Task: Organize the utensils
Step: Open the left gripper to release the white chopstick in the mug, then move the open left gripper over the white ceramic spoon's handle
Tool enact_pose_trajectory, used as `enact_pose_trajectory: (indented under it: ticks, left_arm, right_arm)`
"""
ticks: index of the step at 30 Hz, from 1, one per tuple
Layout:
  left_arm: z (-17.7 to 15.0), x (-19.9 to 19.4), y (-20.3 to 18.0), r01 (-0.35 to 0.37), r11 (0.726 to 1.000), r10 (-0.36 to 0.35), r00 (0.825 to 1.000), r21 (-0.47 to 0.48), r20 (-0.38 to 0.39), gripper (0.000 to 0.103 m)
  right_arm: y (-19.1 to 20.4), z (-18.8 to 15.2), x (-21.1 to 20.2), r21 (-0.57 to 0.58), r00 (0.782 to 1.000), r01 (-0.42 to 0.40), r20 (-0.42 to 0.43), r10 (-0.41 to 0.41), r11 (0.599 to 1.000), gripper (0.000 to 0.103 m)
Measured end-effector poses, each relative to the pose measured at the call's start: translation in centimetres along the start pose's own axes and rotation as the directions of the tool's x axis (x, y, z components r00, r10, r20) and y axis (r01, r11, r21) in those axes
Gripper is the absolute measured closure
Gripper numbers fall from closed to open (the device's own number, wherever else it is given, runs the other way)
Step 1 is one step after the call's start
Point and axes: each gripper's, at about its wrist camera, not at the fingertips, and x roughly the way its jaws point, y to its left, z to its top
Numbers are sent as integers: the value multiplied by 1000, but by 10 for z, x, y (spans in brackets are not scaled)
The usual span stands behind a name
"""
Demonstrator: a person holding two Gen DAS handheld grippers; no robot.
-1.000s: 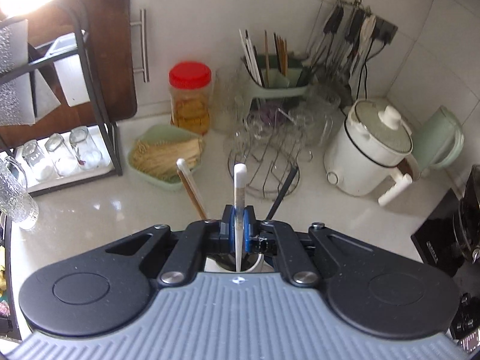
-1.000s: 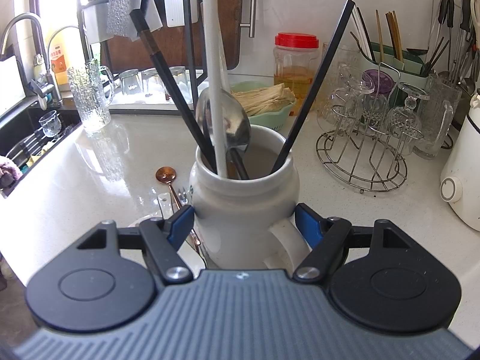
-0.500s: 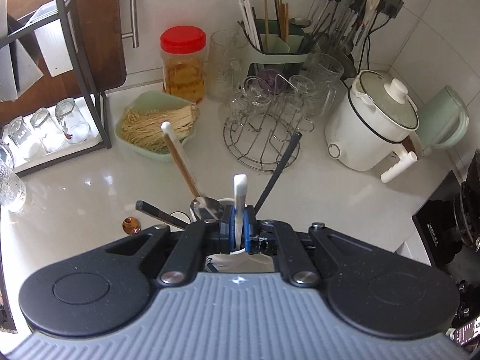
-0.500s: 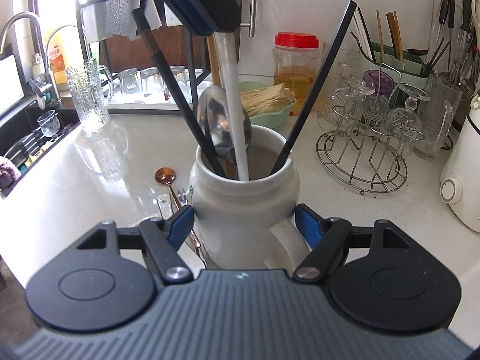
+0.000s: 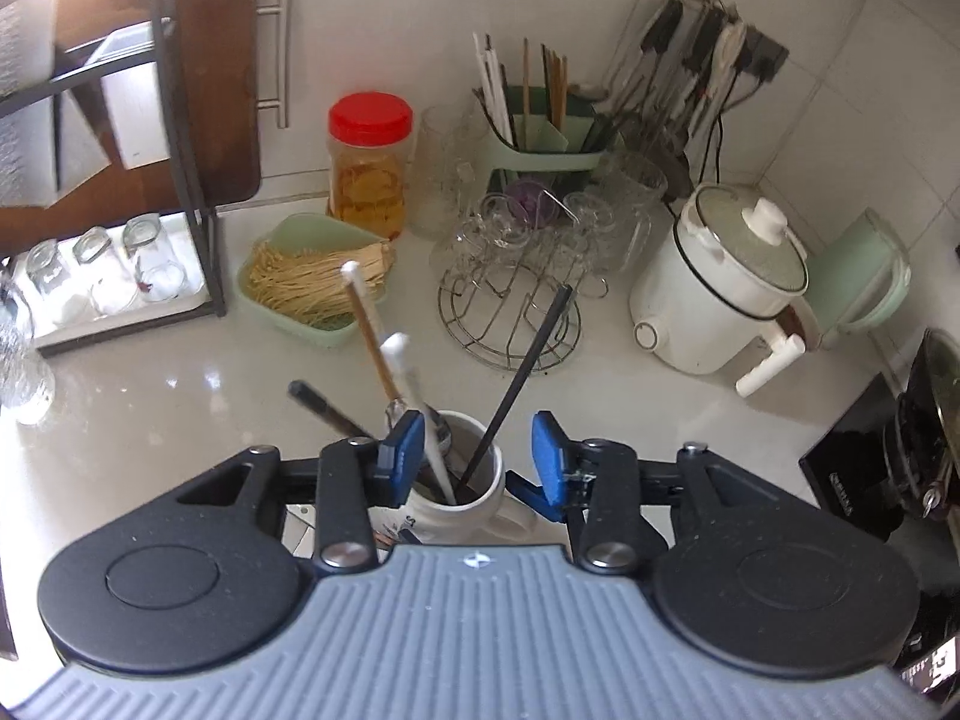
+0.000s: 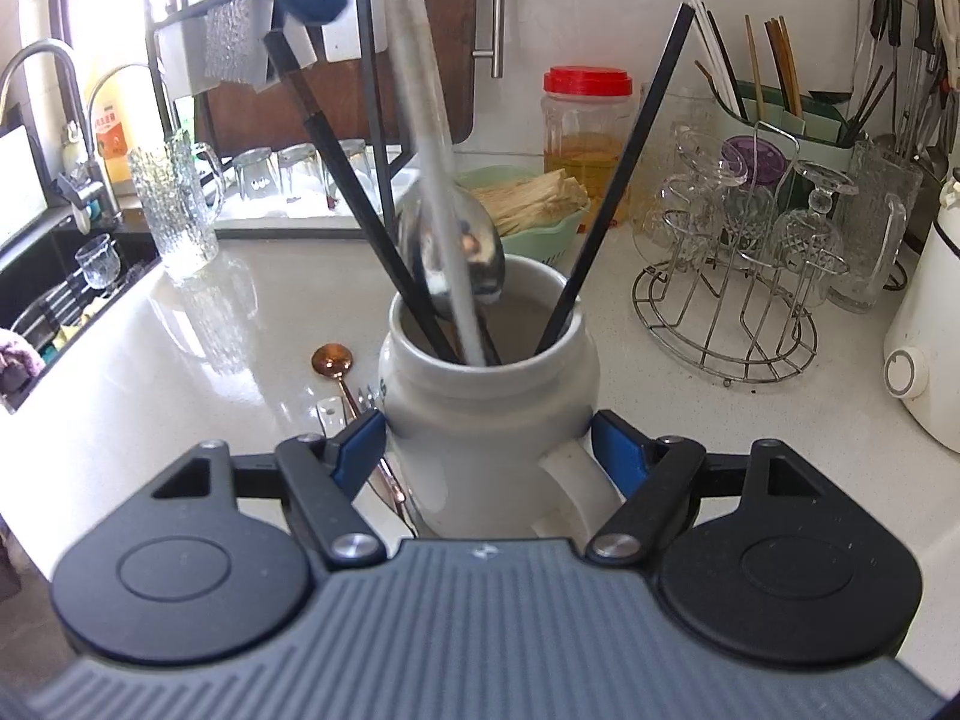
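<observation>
A white ceramic mug (image 6: 486, 420) stands on the counter, and my right gripper (image 6: 487, 450) is shut on its body. It holds a white-handled utensil (image 6: 438, 180), black chopsticks (image 6: 618, 180), a dark-handled utensil and a steel spoon (image 6: 456, 252). My left gripper (image 5: 474, 459) hovers open just above the mug (image 5: 456, 510), jaws wide apart, with the white-handled utensil (image 5: 414, 408) leaning free by its left finger. A copper spoon (image 6: 333, 360) and other cutlery lie on the counter left of the mug.
A wire glass rack (image 6: 738, 276), a green utensil caddy (image 5: 540, 144), a red-lidded jar (image 5: 369, 162), a green dish of noodles (image 5: 312, 288) and a white cooker (image 5: 720, 288) line the back. A black shelf (image 5: 180, 180) and the sink (image 6: 54, 276) are at the left.
My left gripper has opened and let go of the white-handled utensil, which now leans in the mug. The right gripper has kept its hold on the mug.
</observation>
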Motion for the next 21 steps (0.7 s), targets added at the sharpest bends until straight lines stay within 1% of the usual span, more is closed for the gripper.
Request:
enact_pose_trajectory:
  ticks: [4, 6, 13, 18, 20, 21]
  left_arm:
    - [-10, -21, 5, -20, 1000, 20, 998, 8, 53, 55]
    - [-15, -31, 9, -40, 999, 39, 996, 8, 83, 55]
    - [-37, -62, 42, -75, 994, 87, 981, -76, 171, 51]
    - [-53, -69, 68, -107, 983, 134, 974, -150, 181, 50]
    - [-60, -68, 79, -119, 977, 150, 974, -177, 172, 50]
    - [-63, -66, 83, -122, 974, 154, 974, -189, 168, 50]
  right_arm:
    - [3, -1, 1, -16, 1000, -9, -6, 9, 1000, 14]
    - [5, -1, 1, -19, 1000, -12, -2, 12, 1000, 8]
    - [6, 1, 0, -20, 1000, -8, 7, 8, 1000, 8]
    - [4, 5, 0, -7, 1000, 3, 14, -3, 1000, 8]
    - [2, 6, 0, -3, 999, -25, 21, 25, 1000, 7]
    - [2, 6, 0, 1, 1000, -21, 20, 21, 1000, 8]
